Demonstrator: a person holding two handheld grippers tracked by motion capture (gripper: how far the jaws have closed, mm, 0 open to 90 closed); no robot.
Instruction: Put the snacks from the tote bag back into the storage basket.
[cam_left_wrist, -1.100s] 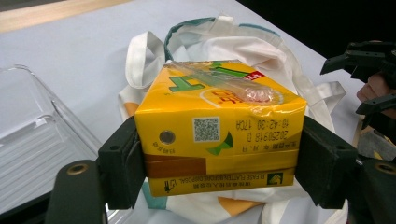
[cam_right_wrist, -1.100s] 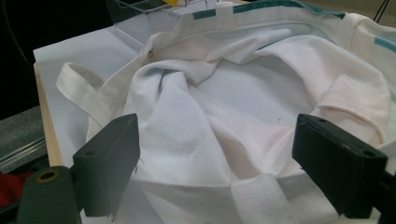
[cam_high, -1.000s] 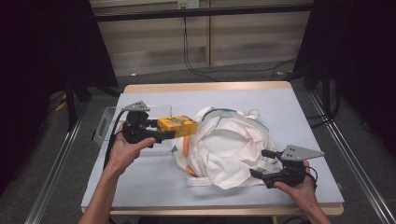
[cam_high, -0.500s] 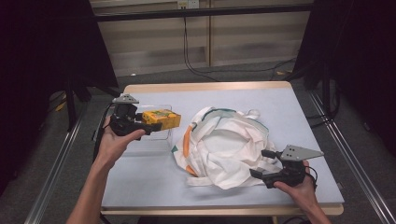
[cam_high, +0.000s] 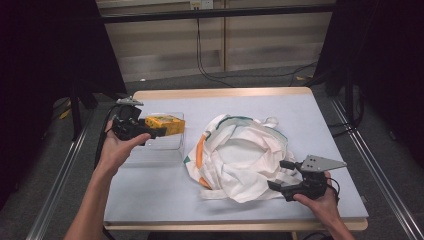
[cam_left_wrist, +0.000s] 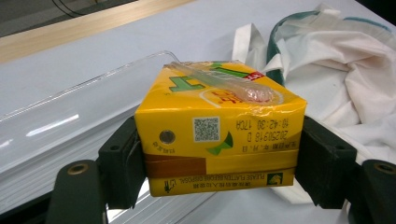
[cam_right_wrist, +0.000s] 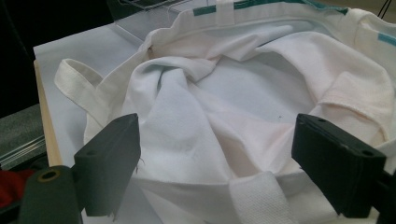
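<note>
A yellow drink carton (cam_high: 166, 124) with a wrapped straw on top is held on its side just above a clear plastic container (cam_high: 161, 148) at the table's left. My left gripper (cam_high: 156, 131) is shut on it, one pad pressed on each end of the carton (cam_left_wrist: 219, 135), with the container (cam_left_wrist: 60, 121) below and behind it. A white tote bag (cam_high: 240, 160) with teal and orange trim lies crumpled in the middle, its mouth open. My right gripper (cam_high: 277, 175) stands open at the bag's near right edge. Its jaws (cam_right_wrist: 215, 158) straddle loose bag cloth (cam_right_wrist: 224, 107) without pressing it.
The grey-blue table top (cam_high: 150, 200) has a wooden rim. Dark floor and metal rails run along both sides. Cables hang down the wall behind the table.
My left gripper has carried the carton leftward, away from the bag's edge, to above the clear container. The right gripper and the bag have not moved.
</note>
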